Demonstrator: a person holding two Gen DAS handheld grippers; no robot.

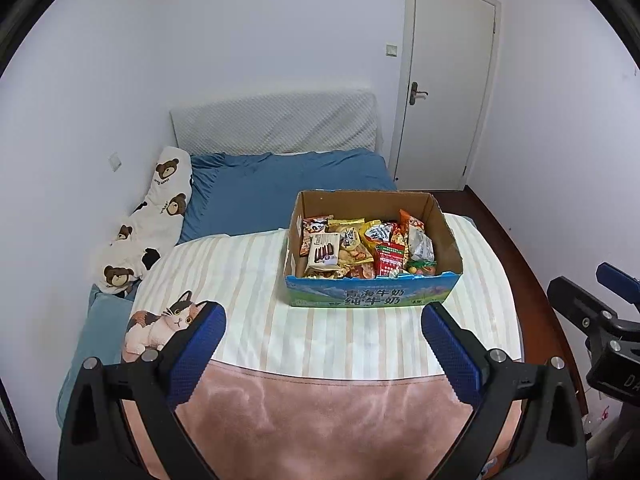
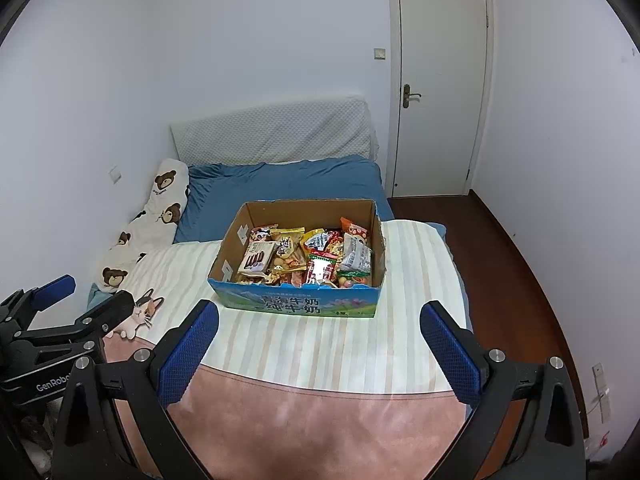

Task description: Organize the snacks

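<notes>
Fingers of both the left gripper (image 1: 322,328) and right gripper (image 2: 320,326) are spread wide, gripping nothing. At 12 o'clock, the snack-filled cardboard box (image 2: 298,303) sits on the striped blanket (image 2: 340,344).

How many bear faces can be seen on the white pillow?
4 on the pillow: one at the top end, one below it, a small one mid-way, one at the near end. Folds may hide others.

Left gripper (image 1: 322,322) jaws stand wide apart, holding nothing, above the striped blanket (image 1: 248,280). Cardboard box (image 1: 372,300) rests on the blanket ahead, filled with snack packets (image 1: 360,248). Right gripper (image 1: 592,312) is partly visible at the right edge.
</notes>
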